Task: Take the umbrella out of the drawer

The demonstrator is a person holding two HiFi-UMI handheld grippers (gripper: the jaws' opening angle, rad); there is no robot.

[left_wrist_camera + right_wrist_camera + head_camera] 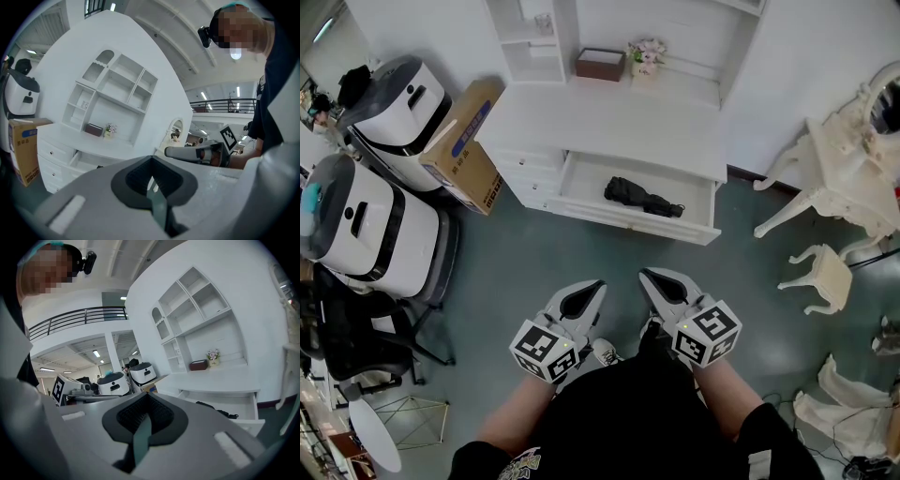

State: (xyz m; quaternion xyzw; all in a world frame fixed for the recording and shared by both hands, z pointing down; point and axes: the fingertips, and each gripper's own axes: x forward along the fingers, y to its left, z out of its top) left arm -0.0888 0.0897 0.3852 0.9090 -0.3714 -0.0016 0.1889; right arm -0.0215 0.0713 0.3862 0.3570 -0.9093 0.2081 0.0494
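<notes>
A black folded umbrella [642, 197] lies in the open drawer [581, 184] of a white desk [609, 117], near the drawer's middle. The right gripper view also shows the umbrella [213, 409] inside the drawer [243, 405]. Both grippers are held low over the grey floor, well short of the drawer. My left gripper [598, 285] is shut with nothing in it, its jaws meeting at the tip [152, 159]. My right gripper [645, 275] is also shut and empty [147, 397]. The two point side by side toward the desk.
A cardboard box [467, 145] leans at the desk's left, beside two white machines [394, 98] [352, 225]. A brown box [599, 64] and flowers [645, 54] sit on the desk. A white stool [823, 277] and dressing table [853, 164] stand at the right.
</notes>
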